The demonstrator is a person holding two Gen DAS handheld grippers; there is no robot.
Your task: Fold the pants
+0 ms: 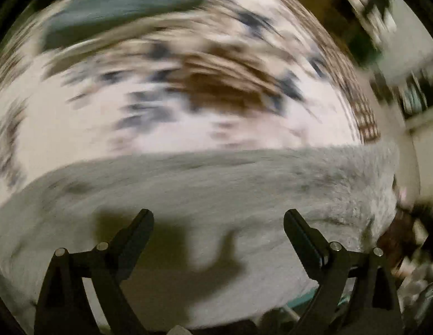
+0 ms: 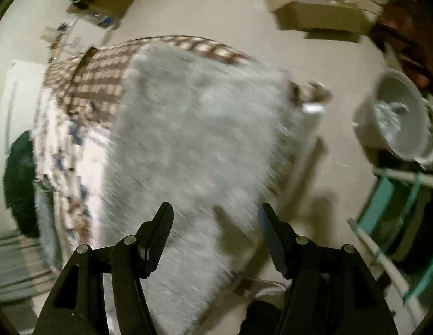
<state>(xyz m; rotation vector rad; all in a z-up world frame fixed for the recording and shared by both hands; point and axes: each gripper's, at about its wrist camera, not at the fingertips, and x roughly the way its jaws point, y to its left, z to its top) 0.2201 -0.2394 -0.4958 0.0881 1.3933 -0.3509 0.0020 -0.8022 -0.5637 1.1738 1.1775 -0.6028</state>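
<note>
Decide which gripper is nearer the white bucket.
Right, probably. The right gripper hangs over the edge of the grey fabric, the white bucket off to its right. The left gripper is over the fabric; its view lacks the bucket.

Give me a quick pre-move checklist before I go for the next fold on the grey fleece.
1. Left hand-held gripper open, nothing between fingers: ok.
2. Right hand-held gripper open and empty: ok.
3. Grey fleece garment lying on the patterned blanket: ok.
4. Garment edges sharp enough to pick a grasp point: not ok, both views motion-blurred.
5. Fold neat and aligned: cannot tell.
6. White bucket clear of the garment: ok.
</note>
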